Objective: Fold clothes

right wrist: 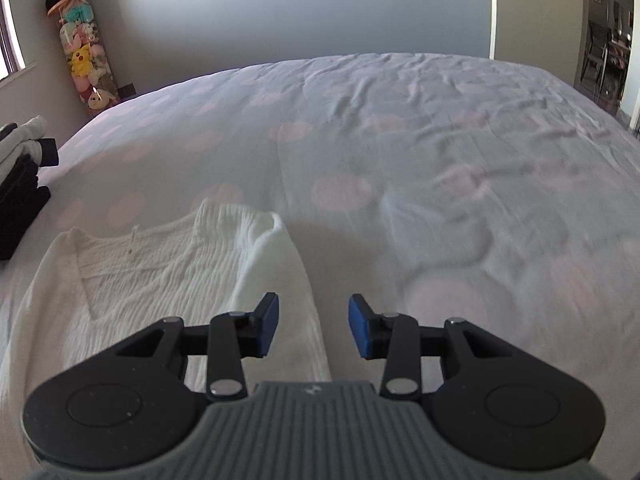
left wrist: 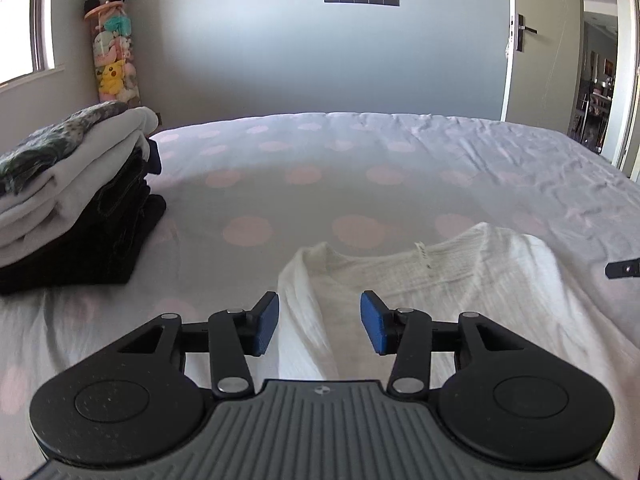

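A white ribbed V-neck top [left wrist: 432, 280] lies flat on the bed, neckline away from me; it also shows in the right wrist view [right wrist: 152, 276]. Its sleeves are folded in along both sides. My left gripper [left wrist: 319, 324] is open and empty, just above the top's left folded edge. My right gripper [right wrist: 313, 328] is open and empty, above the top's right folded sleeve [right wrist: 276, 280]. A tip of the right gripper [left wrist: 624, 269] shows at the far right of the left wrist view.
A stack of folded clothes [left wrist: 76, 196], grey and white on top and dark below, stands on the bed at the left; it also shows in the right wrist view [right wrist: 22, 176]. The polka-dot bedsheet [right wrist: 400, 152] stretches ahead. A tube of plush toys [left wrist: 112, 52] stands in the corner. An open door [left wrist: 560, 60] is at the right.
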A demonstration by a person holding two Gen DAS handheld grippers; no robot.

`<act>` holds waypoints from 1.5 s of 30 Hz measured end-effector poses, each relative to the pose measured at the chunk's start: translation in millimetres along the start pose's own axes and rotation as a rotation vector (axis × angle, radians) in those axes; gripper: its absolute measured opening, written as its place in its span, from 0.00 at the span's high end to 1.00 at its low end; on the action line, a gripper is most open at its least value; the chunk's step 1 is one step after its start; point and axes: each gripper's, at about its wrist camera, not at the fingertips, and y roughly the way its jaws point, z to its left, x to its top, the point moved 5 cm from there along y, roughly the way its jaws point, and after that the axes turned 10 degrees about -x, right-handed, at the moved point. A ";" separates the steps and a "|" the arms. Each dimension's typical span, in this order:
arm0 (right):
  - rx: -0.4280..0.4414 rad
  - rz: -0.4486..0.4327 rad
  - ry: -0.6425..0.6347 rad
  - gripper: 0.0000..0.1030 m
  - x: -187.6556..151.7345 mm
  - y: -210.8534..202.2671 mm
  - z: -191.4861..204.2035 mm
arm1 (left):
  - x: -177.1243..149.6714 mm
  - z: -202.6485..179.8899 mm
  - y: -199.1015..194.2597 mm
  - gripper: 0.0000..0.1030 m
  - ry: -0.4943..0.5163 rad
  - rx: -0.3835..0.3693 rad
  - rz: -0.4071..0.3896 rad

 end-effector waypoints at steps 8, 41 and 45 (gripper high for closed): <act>0.002 0.177 0.221 0.57 -136.8 -81.1 -68.2 | -76.6 -25.5 -80.9 0.42 -0.174 -0.054 0.070; -0.118 0.197 0.392 0.91 -147.5 -145.7 -121.1 | -125.0 -29.5 -112.0 0.41 -0.304 -0.114 0.049; -0.230 0.166 0.353 0.91 -109.5 -139.6 -153.4 | -122.5 -32.4 -111.7 0.41 -0.297 -0.130 0.050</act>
